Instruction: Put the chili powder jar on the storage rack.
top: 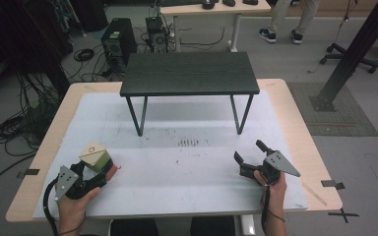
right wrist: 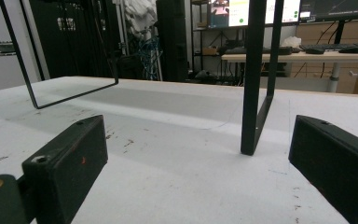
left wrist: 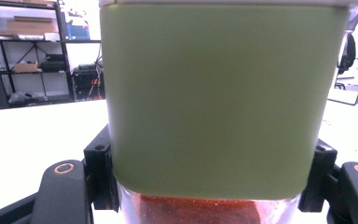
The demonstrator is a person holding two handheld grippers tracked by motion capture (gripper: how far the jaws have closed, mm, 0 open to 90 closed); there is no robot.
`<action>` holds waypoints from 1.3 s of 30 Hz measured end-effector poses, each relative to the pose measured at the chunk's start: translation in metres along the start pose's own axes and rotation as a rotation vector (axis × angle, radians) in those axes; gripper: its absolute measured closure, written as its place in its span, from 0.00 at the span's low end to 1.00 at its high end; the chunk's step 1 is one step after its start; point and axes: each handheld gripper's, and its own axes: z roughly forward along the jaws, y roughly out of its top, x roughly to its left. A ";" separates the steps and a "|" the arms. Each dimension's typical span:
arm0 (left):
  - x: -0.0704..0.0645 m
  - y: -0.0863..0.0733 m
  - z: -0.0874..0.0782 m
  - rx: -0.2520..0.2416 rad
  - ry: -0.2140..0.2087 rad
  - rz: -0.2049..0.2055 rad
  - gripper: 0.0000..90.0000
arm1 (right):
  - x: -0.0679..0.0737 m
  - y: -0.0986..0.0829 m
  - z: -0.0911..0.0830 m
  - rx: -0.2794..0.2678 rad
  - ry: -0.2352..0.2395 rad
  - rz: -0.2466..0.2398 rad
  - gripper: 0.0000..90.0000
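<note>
A square jar (top: 95,157) with a tan lid stands at the front left of the white mat (top: 187,172). My left gripper (top: 100,169) is shut on it. In the left gripper view the jar (left wrist: 219,102) shows a wide green band, and red powder lies in its clear lower part. One black jaw presses against each side of it. My right gripper (top: 248,151) rests at the front right of the mat, open, with nothing between its jaws. The right gripper view has the gripper (right wrist: 200,163) facing bare mat and one leg of the black riser (right wrist: 256,93).
A low black riser (top: 189,73) on thin metal legs stands at the back middle of the mat. There is open space under it. The wooden tabletop (top: 295,113) borders the mat. Beyond the table are computer towers, cables, a second desk and a person's legs.
</note>
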 end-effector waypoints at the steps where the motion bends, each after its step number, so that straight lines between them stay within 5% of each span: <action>1: 0.000 0.000 0.000 0.001 -0.001 -0.001 0.32 | 0.000 0.000 0.000 0.000 0.000 0.000 0.05; 25: -0.005 0.013 0.005 0.025 -0.042 -0.021 0.32 | 0.000 0.000 0.000 -0.007 0.002 0.003 0.05; 39: -0.017 0.040 0.015 0.020 -0.087 -0.042 0.32 | 0.000 0.000 0.000 -0.005 0.005 0.000 0.05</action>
